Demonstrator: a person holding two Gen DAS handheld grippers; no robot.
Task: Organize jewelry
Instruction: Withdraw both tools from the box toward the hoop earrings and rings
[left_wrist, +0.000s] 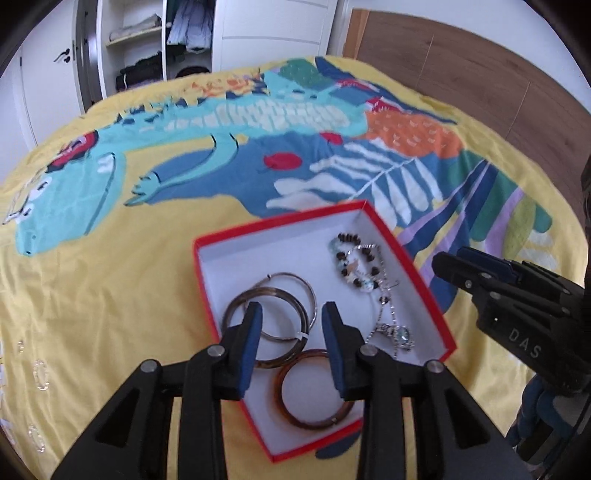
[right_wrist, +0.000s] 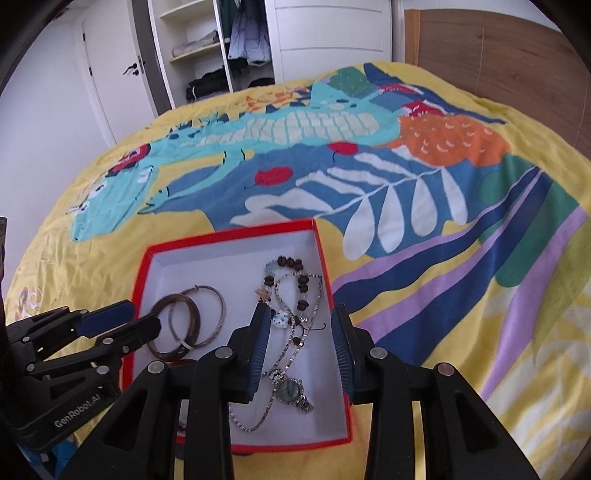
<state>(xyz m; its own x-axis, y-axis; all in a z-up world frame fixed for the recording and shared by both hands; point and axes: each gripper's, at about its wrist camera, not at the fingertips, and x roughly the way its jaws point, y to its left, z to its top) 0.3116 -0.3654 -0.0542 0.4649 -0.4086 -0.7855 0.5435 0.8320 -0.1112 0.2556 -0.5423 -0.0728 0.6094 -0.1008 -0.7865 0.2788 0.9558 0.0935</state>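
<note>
Bangles (left_wrist: 271, 325), beads (left_wrist: 354, 264), watch (right_wrist: 290, 391) inside red box (right_wrist: 142, 273).

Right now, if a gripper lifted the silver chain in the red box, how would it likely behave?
The silver chain would probably hang limp, since it lies in loose curves. It crosses the beaded bracelet and runs beside the watch, so it may snag and drag them. Its thin links look easy to slip from the pads.

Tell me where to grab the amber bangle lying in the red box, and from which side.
Grip the amber bangle across its rim on the far arc, coming down from above with one finger inside the ring. It lies flat on the floor of the red box, and the near arc sits close to the wall. The left gripper hangs open above it.
</note>
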